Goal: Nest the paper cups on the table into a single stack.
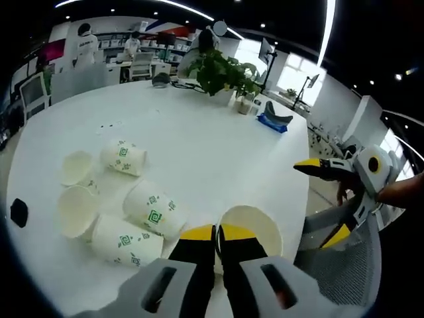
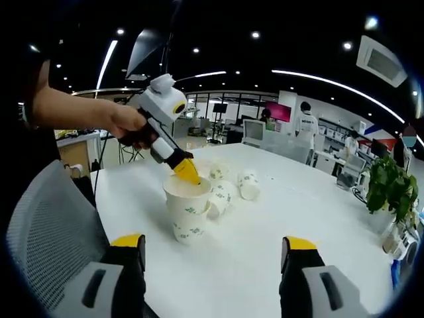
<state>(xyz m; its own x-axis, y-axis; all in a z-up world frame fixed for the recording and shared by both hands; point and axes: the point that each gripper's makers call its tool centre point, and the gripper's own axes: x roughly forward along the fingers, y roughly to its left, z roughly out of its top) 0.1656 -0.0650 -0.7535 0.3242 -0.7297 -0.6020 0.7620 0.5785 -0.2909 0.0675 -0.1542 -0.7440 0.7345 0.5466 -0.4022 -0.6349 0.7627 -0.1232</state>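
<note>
Left gripper (image 2: 187, 172) clamped on rim of upright paper cup (image 2: 187, 213) near tabletop (image 2: 278, 205) edge; right gripper (image 2: 215, 255) wide open, empty; loose cups (image 1: 126, 218) lying nearby.

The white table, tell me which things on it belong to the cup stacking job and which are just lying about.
Belong to the job:
- upright paper cup, left gripper shut on its rim
- loose cups lying on their sides
- right gripper, open, short of the cups

Just lying about:
- potted plant
- blue item beside it
- small black object at the table edge
</note>
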